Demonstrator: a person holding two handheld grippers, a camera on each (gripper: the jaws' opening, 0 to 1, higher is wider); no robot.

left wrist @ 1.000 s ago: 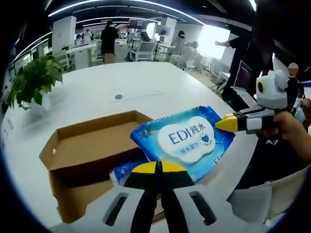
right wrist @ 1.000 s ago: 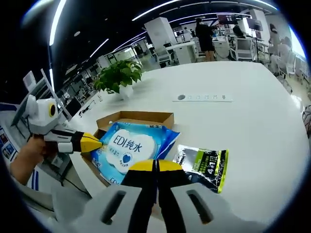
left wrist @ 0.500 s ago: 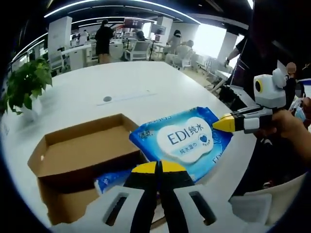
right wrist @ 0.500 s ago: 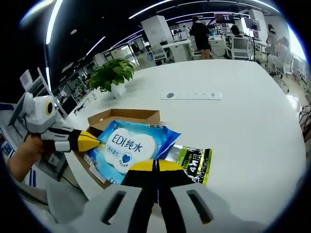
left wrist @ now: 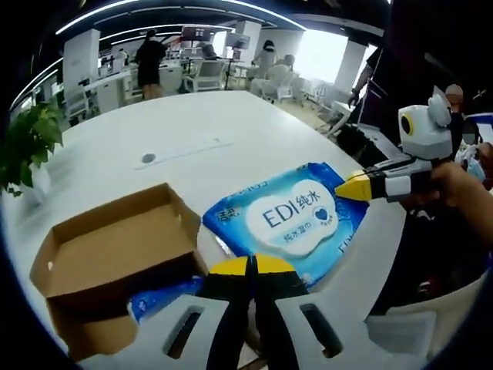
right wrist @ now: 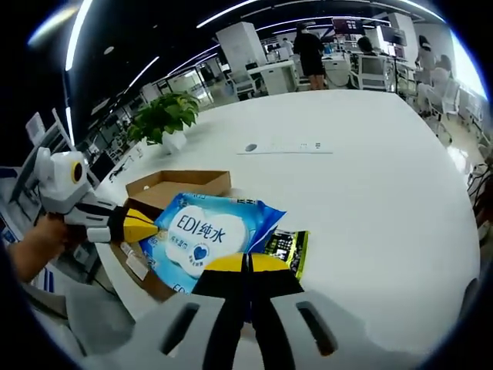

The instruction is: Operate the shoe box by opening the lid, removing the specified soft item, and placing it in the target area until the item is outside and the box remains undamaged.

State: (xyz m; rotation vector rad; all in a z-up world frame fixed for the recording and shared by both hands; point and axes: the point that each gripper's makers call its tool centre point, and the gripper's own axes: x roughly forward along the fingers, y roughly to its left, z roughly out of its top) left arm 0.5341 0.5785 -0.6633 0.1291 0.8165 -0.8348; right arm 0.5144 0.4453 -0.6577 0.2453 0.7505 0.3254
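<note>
A blue wet-wipes pack [left wrist: 289, 220] with a white label hangs between both grippers, level and just above the white table. In the left gripper view, my left gripper [left wrist: 250, 267] is shut on the pack's near edge, and my right gripper [left wrist: 353, 187] comes in from the right, shut on its far corner. The open brown shoe box [left wrist: 115, 247] lies to the pack's left, with the corner of another blue pack [left wrist: 166, 293] showing below it. In the right gripper view, my right gripper [right wrist: 246, 262] holds the pack [right wrist: 202, 231], my left gripper [right wrist: 145, 226] pinches its left edge, and the box [right wrist: 177, 183] sits behind.
A green and black packet [right wrist: 286, 245] lies on the table, partly under the held pack. A potted plant [right wrist: 163, 116] stands at the table's far left, and a socket strip [right wrist: 285, 146] is set into the table's middle. A person's hand [left wrist: 462, 196] grips the right tool. Desks and people stand beyond.
Both grippers have carried the wipes pack sideways off the box; it now hangs beside the box instead of over it. It covers more of the green packet.
</note>
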